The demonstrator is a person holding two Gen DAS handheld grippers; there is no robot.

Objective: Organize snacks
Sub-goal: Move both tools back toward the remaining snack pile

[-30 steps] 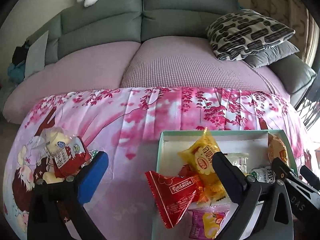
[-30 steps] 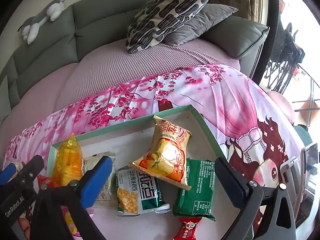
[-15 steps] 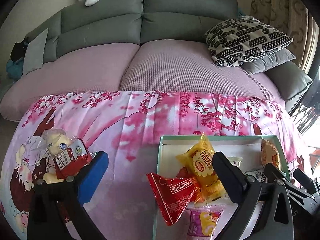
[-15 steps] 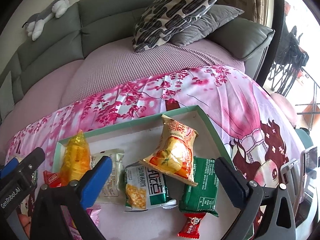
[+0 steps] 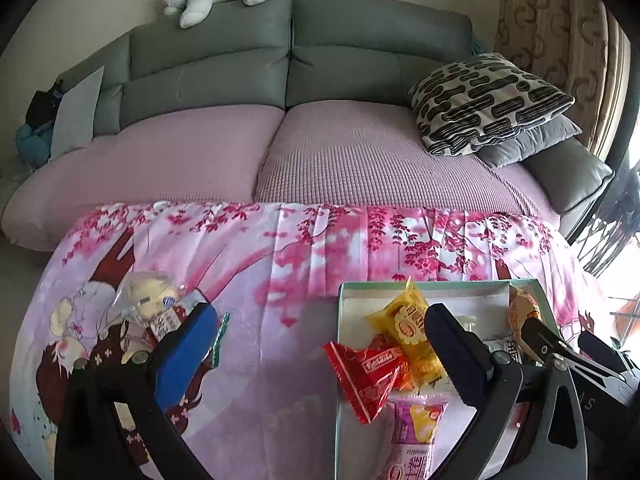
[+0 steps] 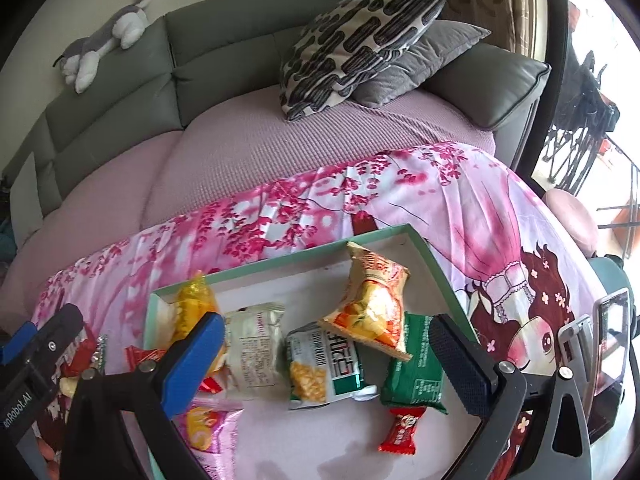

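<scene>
Both my grippers hang empty, fingers spread wide: left gripper (image 5: 316, 344) over the pink blossom-print cloth covering the table (image 5: 280, 272), right gripper (image 6: 324, 348) above the shallow mint-green cardboard tray (image 6: 280, 264), which sits near right as the collecting spot. I count about eight packets in or on the tray, including one orange crinkly chip bag (image 6: 370, 304), one green flat packet (image 6: 416, 372) and one red triangular pouch (image 5: 366, 372) overhanging its left rim. A clump of loose wrapped snacks (image 5: 154, 312), count unclear, waits near left, likely next.
</scene>
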